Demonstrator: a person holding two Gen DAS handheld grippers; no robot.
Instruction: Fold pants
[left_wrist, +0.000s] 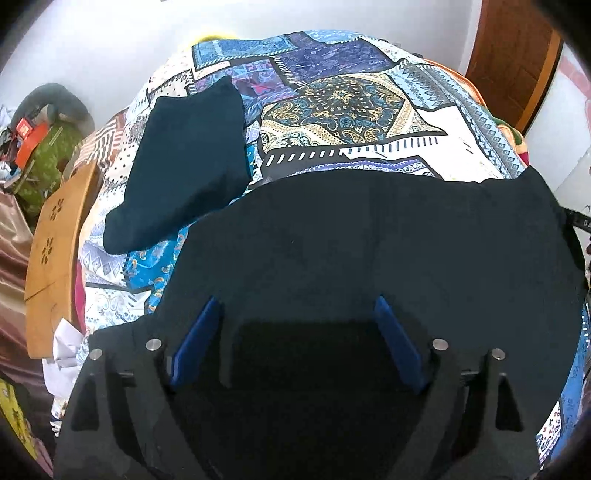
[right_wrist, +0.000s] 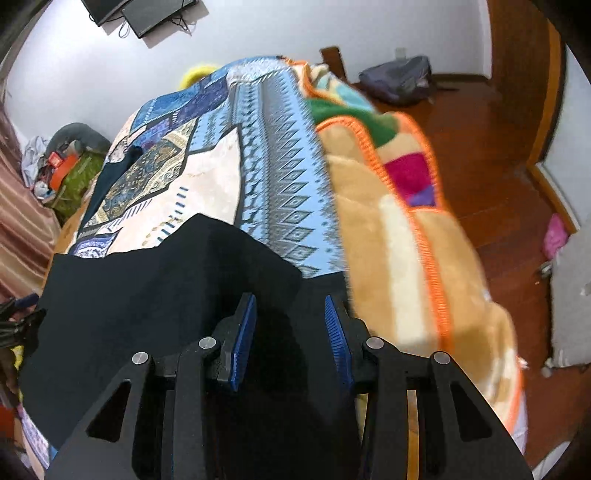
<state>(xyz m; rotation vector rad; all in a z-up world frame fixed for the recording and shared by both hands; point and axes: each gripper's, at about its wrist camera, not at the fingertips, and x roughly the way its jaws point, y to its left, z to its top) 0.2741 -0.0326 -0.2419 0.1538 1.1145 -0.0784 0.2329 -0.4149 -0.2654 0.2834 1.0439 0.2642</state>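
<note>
Two claws hang over the pants (left_wrist: 369, 240), a black garment spread flat on the bed (left_wrist: 424, 122) at its near edge. The left claw (left_wrist: 297, 306) has its blue pads wide apart, with nothing between them but dark cloth below; whether the tips touch the fabric I cannot tell. The right claw (right_wrist: 290, 306) is also parted, though less widely, and sits over the right side of the pants (right_wrist: 166, 280), close to where they meet a fleece blanket (right_wrist: 399, 229) bunched along the bed's (right_wrist: 266, 155) side. It grips nothing that I can see.

Judging by the broad, single dark sheet, the pants look laid out but little folded: no crisp crease or stacked layer shows, though black on black hides much. A second dark piece (left_wrist: 184, 162), smaller and already compact, lies farther up the bed to the left, apart from the pants. What seems left is most of the job: seize an edge with each claw, bring one half over the other, then fold the length down.
</note>
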